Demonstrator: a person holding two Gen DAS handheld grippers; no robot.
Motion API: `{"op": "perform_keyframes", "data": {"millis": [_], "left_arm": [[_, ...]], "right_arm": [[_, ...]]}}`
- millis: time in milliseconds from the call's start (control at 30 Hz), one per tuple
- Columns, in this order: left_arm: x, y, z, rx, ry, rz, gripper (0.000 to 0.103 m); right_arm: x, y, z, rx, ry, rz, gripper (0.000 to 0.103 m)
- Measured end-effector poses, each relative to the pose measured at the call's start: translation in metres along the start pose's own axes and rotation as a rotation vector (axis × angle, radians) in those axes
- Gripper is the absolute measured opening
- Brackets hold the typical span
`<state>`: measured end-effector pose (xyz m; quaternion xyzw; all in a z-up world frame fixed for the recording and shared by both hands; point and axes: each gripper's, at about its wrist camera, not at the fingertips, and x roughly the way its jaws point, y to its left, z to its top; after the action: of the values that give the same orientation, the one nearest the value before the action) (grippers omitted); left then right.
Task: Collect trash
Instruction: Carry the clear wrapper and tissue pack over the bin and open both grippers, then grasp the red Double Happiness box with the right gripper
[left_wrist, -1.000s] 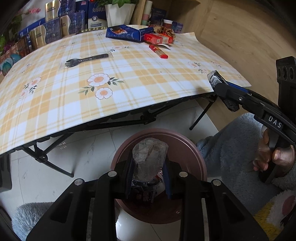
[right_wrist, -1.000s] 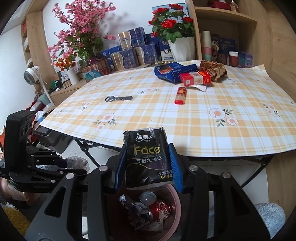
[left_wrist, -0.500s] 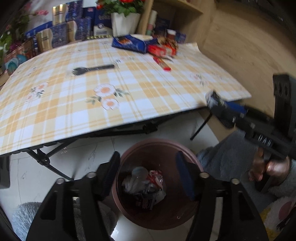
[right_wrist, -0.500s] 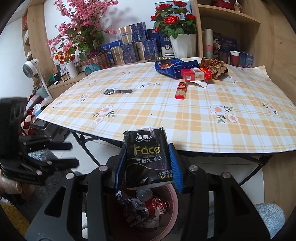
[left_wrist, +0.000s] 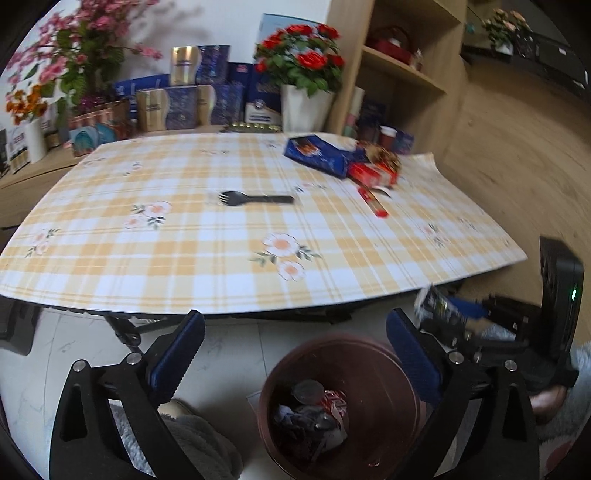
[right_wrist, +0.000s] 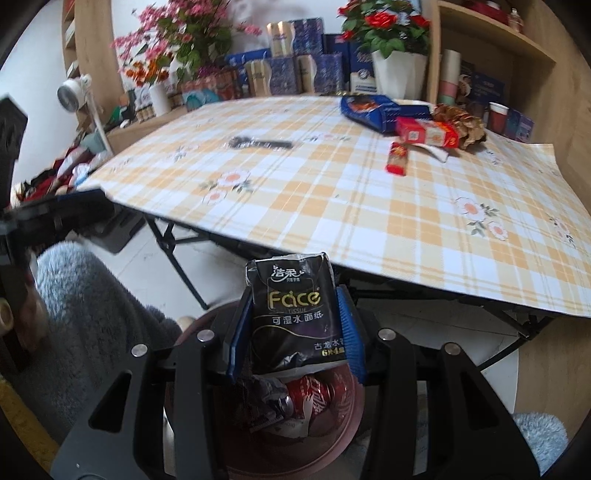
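Note:
My left gripper (left_wrist: 295, 321) hangs above the brown trash bin (left_wrist: 391, 402); its jaws are opening wide with nothing between them. Crumpled wrappers and a can (left_wrist: 314, 410) lie inside the bin. My right gripper (right_wrist: 293, 295) is shut on a black tissue pack (right_wrist: 291, 317) and holds it upright over the bin (right_wrist: 332, 435), where a red can (right_wrist: 310, 391) lies. In the left wrist view that pack (left_wrist: 436, 304) shows at the right. On the checked table remain a black fork (left_wrist: 255, 198), a blue box (left_wrist: 317, 155), a red pack (left_wrist: 373, 175) and a red stick wrapper (left_wrist: 373, 203).
The folding table's edge (left_wrist: 258, 306) and black legs (right_wrist: 177, 258) stand just beyond the bin. Crumpled brown paper (right_wrist: 461, 122) lies by the red pack. Flower pots, boxes and shelves line the far side. A person's grey fleece sleeve (right_wrist: 92, 295) is at the left.
My left gripper let go of the crumpled clear plastic, which dropped into the bin, then opened wide and rose to face the table. The right gripper sank closer over the bin with the pack.

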<state>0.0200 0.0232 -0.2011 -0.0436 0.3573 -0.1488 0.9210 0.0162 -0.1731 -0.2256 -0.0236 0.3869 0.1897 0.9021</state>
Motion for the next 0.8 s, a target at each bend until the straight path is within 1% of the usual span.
{"op": "perform_keyframes", "data": {"millis": [200, 433, 500, 567, 600, 633, 667, 700, 800], "left_arm": [[-0.002, 0.011, 0.002, -0.044, -0.006, 0.02, 0.097], [-0.004, 0.013, 0.0, -0.054, -0.008, 0.026, 0.097], [-0.003, 0.013, 0.0, -0.053, -0.006, 0.027, 0.097], [-0.003, 0.013, 0.0, -0.052, -0.006, 0.027, 0.097], [-0.003, 0.013, 0.0, -0.053, -0.006, 0.026, 0.097], [-0.003, 0.013, 0.0, -0.052, -0.006, 0.027, 0.097], [-0.003, 0.013, 0.0, -0.052, -0.006, 0.026, 0.097], [-0.003, 0.013, 0.0, -0.052, -0.006, 0.026, 0.097], [-0.002, 0.013, 0.0, -0.053, -0.006, 0.028, 0.097]], "right_arm": [[0.015, 0.013, -0.005, -0.057, 0.068, 0.003, 0.047], [0.025, 0.019, -0.009, -0.084, 0.115, 0.009, 0.048], [0.026, 0.019, -0.01, -0.084, 0.124, 0.007, 0.056], [0.026, 0.02, -0.01, -0.082, 0.125, 0.001, 0.078], [0.025, 0.019, -0.01, -0.08, 0.119, -0.001, 0.082], [0.023, 0.019, -0.01, -0.079, 0.111, -0.005, 0.089], [0.022, 0.019, -0.009, -0.078, 0.105, -0.008, 0.094], [0.021, 0.019, -0.008, -0.076, 0.1, -0.015, 0.095], [0.019, 0.015, -0.006, -0.062, 0.087, -0.035, 0.097]]}}
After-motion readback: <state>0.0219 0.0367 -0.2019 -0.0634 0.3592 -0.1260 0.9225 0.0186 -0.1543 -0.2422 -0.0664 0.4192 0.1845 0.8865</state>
